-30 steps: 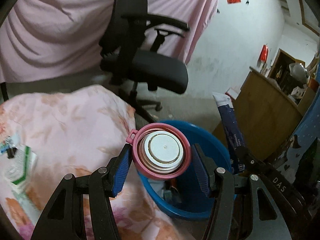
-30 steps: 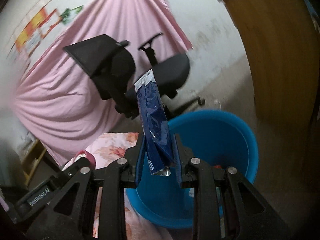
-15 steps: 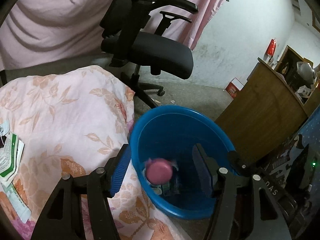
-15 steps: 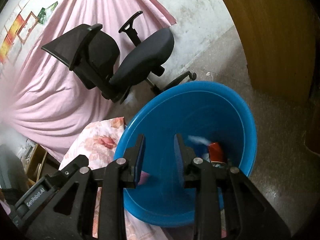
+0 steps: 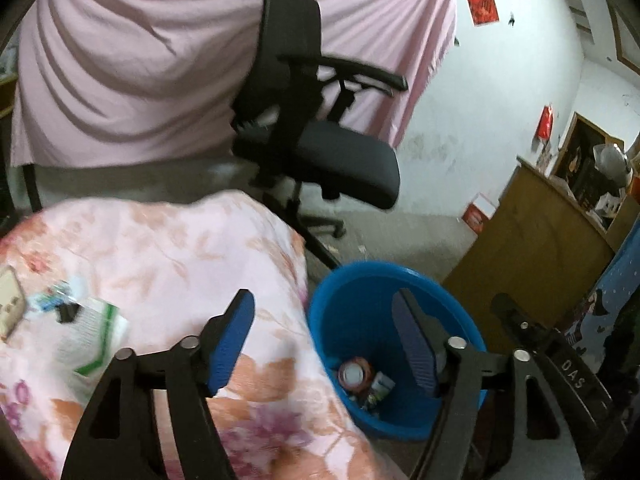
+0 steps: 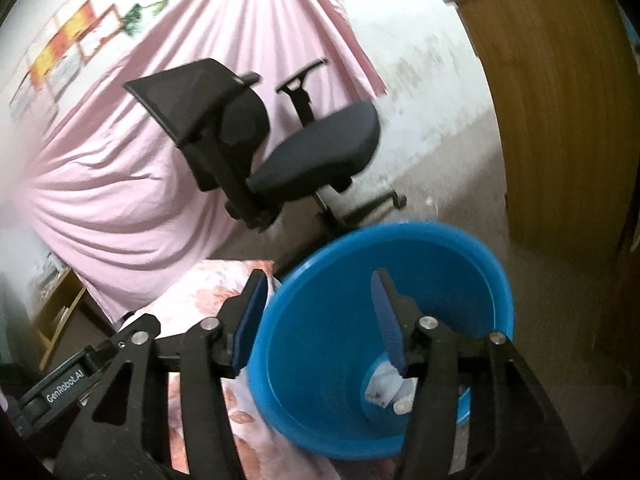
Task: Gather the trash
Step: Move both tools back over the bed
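Both my grippers, left (image 5: 324, 340) and right (image 6: 320, 316), gape empty near the blue bucket (image 5: 360, 280); next pickup: paper scraps (image 5: 80, 320) far left on floral cloth (image 5: 180, 248).

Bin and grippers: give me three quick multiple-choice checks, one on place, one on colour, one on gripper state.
1. Where does the bin stand?
A. On the chair seat
B. On the floor beside the floral cloth
C. On the wooden cabinet

2. What colour is the bin?
A. Red
B. Green
C. Blue

3. How are the grippers?
A. Both open, holding nothing
B. Left shut on a lid
C. Right shut on a packet

Answers:
1 B, its rim sits just off the cloth's edge, in front of the chair.
2 C, its wall is plainly blue.
3 A, left gripper and right gripper show spread, bare fingers.
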Motion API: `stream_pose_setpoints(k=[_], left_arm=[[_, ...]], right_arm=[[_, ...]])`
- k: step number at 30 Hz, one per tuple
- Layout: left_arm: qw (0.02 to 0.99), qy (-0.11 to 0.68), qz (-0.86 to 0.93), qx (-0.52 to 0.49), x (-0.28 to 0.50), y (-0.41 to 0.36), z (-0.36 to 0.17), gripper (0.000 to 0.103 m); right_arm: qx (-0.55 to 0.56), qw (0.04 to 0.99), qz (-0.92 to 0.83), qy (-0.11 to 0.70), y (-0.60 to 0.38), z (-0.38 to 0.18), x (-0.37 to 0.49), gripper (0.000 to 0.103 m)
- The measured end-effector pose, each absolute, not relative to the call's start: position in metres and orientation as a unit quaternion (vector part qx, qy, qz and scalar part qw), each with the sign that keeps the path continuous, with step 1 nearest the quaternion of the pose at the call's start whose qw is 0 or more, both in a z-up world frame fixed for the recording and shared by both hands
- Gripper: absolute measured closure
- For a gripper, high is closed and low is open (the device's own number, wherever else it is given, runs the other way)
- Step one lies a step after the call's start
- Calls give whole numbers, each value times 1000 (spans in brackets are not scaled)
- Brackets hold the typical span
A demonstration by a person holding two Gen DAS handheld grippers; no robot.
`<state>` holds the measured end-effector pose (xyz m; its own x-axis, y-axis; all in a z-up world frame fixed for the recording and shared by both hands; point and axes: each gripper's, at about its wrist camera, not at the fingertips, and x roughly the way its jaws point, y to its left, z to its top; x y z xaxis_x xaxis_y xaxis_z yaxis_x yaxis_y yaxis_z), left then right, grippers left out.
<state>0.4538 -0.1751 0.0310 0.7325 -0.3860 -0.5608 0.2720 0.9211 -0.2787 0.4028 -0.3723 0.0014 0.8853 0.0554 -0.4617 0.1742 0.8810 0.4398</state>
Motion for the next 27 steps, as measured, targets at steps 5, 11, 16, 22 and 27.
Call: stream_pose_setpoints(k=[5, 11, 16, 22, 27], left_arm=[[944, 279, -155, -83, 436, -147, 49, 27], [967, 209, -111, -97, 407, -103, 65, 3], [979, 165, -70, -95, 384, -67, 74, 2], [987, 123, -26, -103, 357, -24, 78, 2], [990, 98, 13, -102, 339, 9, 74, 2]], right_arm=[[210, 958, -17, 196, -349, 23, 397, 18], [173, 975, 10, 140, -316, 42, 388, 4], [158, 982, 35, 96, -289, 52, 379, 0], [127, 988, 63, 54, -255, 64, 367, 0], [101, 991, 82, 31, -227, 68, 361, 0]])
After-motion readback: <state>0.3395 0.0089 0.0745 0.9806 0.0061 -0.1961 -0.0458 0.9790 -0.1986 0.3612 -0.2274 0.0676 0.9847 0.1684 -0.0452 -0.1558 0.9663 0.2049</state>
